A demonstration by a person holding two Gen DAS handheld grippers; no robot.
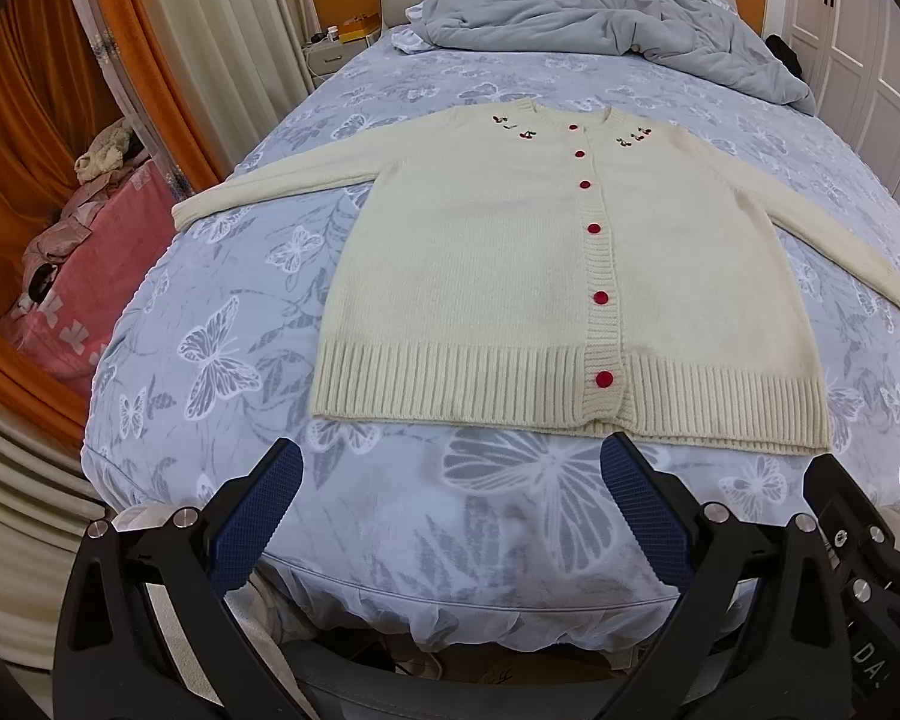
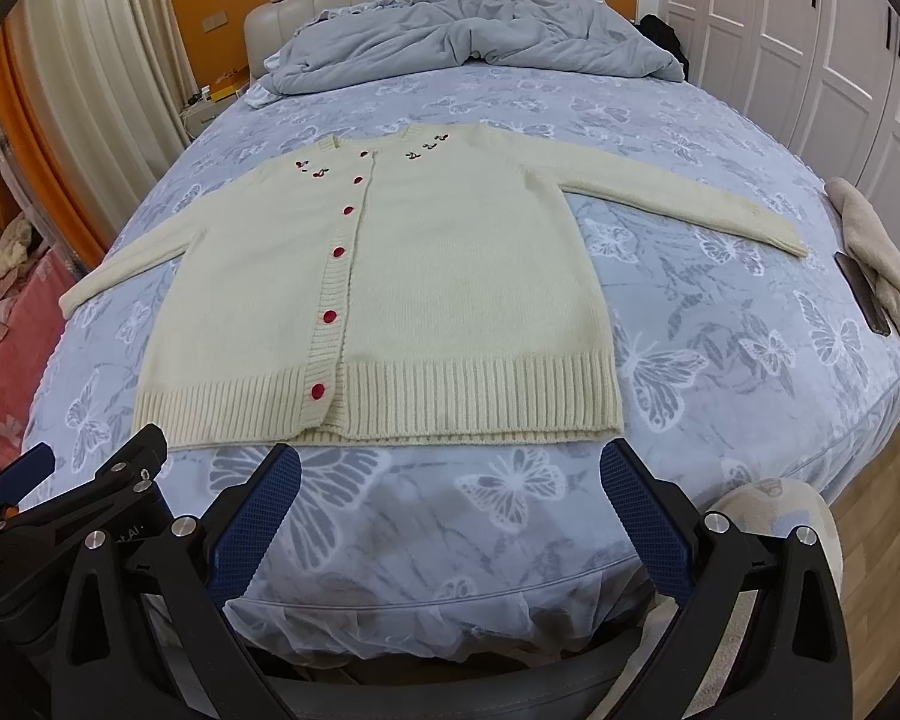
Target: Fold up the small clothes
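Two legible letters, "DA", mark the right hand-held gripper point(image 1: 870, 468).

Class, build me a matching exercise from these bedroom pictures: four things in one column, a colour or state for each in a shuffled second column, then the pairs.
Things
1. cardigan
2. buttons
3. duvet
4. left gripper

Descriptions
A. red
B. crumpled, grey, by the headboard
C. open, holding nothing
D. cream, spread flat, sleeves out

Pairs: 1-D, 2-A, 3-B, 4-C
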